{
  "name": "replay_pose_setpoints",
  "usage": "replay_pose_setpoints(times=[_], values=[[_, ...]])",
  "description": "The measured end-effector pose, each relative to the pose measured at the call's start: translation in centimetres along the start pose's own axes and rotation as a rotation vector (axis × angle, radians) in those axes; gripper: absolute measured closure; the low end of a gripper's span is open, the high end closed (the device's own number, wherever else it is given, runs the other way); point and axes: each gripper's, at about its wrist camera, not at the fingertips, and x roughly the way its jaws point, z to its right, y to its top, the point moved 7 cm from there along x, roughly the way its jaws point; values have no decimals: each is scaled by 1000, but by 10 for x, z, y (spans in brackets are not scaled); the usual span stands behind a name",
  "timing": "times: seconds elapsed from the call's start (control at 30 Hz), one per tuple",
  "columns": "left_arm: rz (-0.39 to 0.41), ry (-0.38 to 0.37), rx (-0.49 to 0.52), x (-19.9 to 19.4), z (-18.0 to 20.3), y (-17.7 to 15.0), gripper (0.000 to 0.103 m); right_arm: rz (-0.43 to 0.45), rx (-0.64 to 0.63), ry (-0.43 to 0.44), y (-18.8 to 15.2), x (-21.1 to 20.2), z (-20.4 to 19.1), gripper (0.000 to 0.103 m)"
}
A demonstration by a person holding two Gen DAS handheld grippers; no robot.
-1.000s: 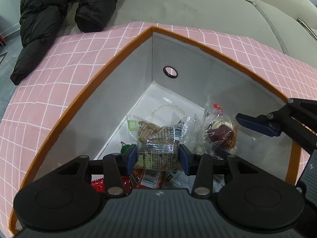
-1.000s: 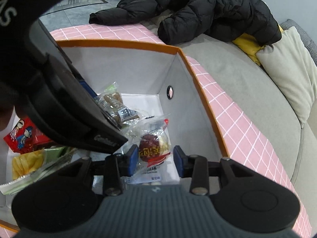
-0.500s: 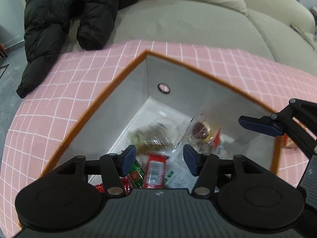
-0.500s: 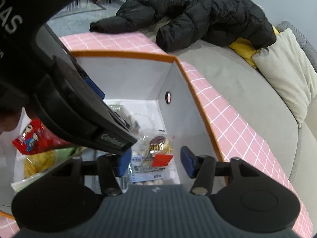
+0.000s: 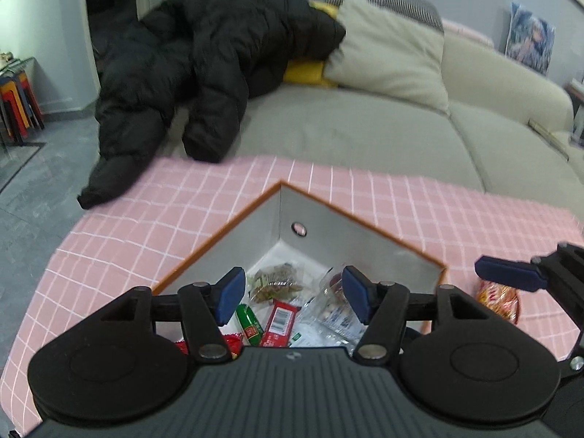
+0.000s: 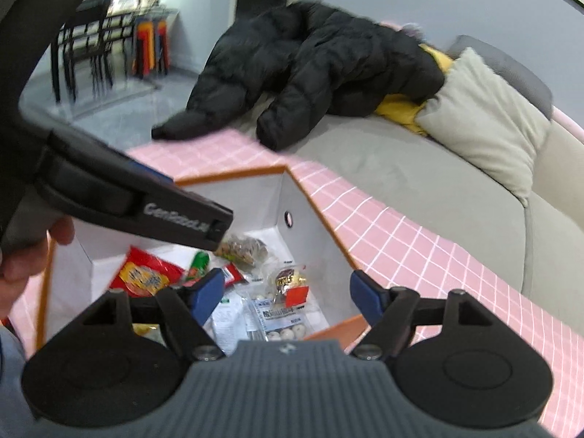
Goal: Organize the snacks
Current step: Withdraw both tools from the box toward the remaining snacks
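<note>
Snacks point(image 5: 281, 323) below both opening tongs point(image 5: 290, 294)

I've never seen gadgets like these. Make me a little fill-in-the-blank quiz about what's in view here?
1. The snacks lie inside a box with an ______ rim.
2. The box stands on a ______ checked cloth.
3. A ______ puffy jacket lies on the sofa.
4. One red-and-yellow snack packet lies ______ the box, on the cloth.

Missing words: orange; pink; black; outside
</note>
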Motion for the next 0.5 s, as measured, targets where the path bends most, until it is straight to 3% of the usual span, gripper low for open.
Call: replay_pose_setpoints(times=[0.27,0.5], values=[[105,2,-19,-47,18,-10,29,110,162,-36,-12,-71,14,29],[142,-38,-31,-69,39,-31,29,150,329,-80,-42,-114,32,28]])
